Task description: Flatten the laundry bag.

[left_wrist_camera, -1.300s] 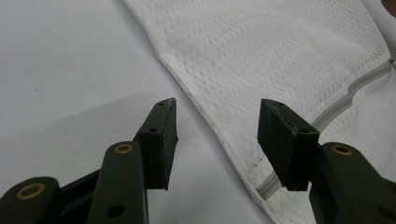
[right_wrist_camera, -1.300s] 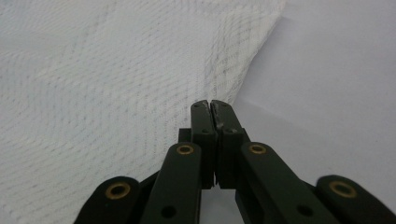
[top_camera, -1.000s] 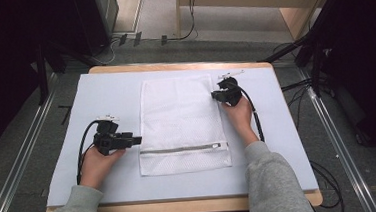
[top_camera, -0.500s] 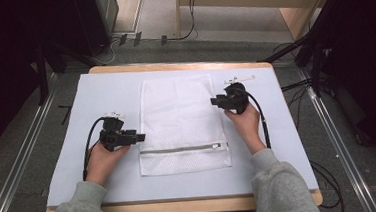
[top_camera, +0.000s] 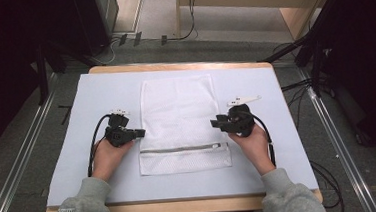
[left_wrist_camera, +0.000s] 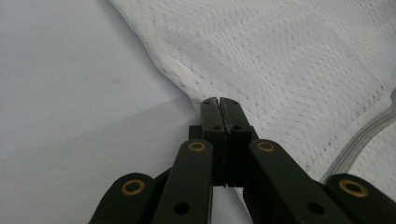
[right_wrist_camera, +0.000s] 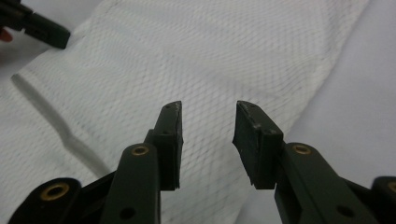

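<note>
White mesh laundry bag (top_camera: 179,119) flat, zipper (top_camera: 184,148) near; left claw (left_wrist_camera: 219,103) together at its edge, right claw (right_wrist_camera: 208,121) apart.

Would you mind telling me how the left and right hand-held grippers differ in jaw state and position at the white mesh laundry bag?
The left hand-held gripper has its black jaws pressed together at the left edge of the white mesh laundry bag; whether fabric is pinched cannot be told. The right hand-held gripper has its jaws clearly apart, over the bag's right edge. Both point inward across the bag, just beyond the grey zipper.
</note>
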